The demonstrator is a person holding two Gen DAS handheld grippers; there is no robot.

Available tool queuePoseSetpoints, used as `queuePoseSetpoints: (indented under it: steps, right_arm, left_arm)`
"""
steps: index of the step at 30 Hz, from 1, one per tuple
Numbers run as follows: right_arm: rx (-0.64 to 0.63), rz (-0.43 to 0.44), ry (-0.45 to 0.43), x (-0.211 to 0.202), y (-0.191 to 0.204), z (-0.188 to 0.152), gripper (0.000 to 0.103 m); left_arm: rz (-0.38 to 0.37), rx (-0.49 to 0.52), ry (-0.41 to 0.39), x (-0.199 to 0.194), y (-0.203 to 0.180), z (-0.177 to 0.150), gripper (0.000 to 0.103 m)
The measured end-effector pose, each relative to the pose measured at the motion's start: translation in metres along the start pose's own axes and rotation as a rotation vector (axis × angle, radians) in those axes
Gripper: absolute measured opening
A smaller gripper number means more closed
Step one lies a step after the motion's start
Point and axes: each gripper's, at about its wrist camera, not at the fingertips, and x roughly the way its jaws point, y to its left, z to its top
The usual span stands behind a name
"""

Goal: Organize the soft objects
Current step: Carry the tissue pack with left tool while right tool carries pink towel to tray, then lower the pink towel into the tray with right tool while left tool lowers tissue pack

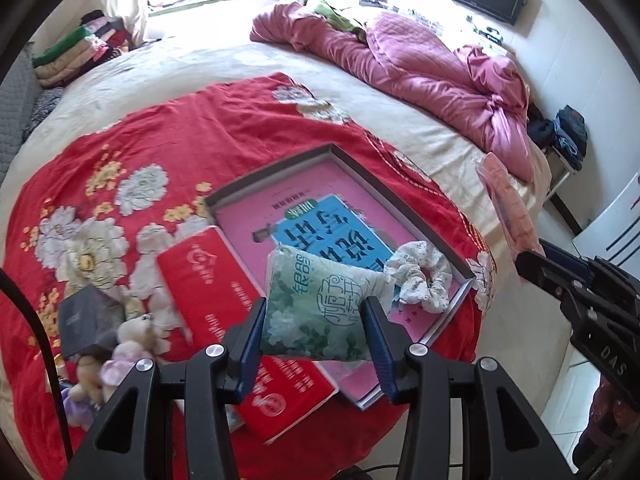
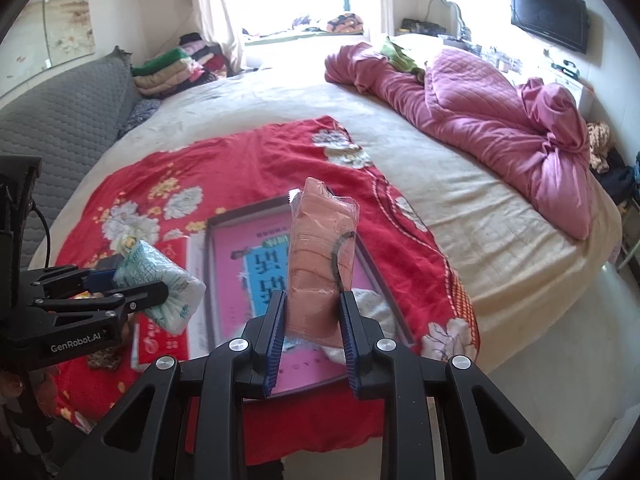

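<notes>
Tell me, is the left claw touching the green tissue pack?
Touching. The left wrist view shows the left claw with both blue pads pressed against the sides of the green tissue pack, holding it up above the box.

The tissue pack (image 1: 320,304) hid part of the blue book (image 1: 328,232); the plush toys (image 1: 116,360) were blurred.

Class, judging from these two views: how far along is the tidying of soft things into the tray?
Done: a floral scrunchie lies in the grey tray. In hand: the left gripper holds a tissue pack, the right gripper a peach packet. Left: plush toys beside the red box.
</notes>
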Motion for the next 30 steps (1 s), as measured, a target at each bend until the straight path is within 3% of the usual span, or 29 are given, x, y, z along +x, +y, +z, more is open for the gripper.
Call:
queuePoseSetpoints:
  steps: [18,30]
  right_arm:
    - [-0.044,0.024,0.113,0.066,0.003,-0.025,0.027]
    - [-0.051,0.019,0.146,0.092,0.006,-0.031,0.027]
  left_arm:
    - [0.07,0.023,0.082,0.076,-0.004,0.025,0.047]
    - [0.059,0.019,0.123,0.099,-0.005,0.022,0.047]
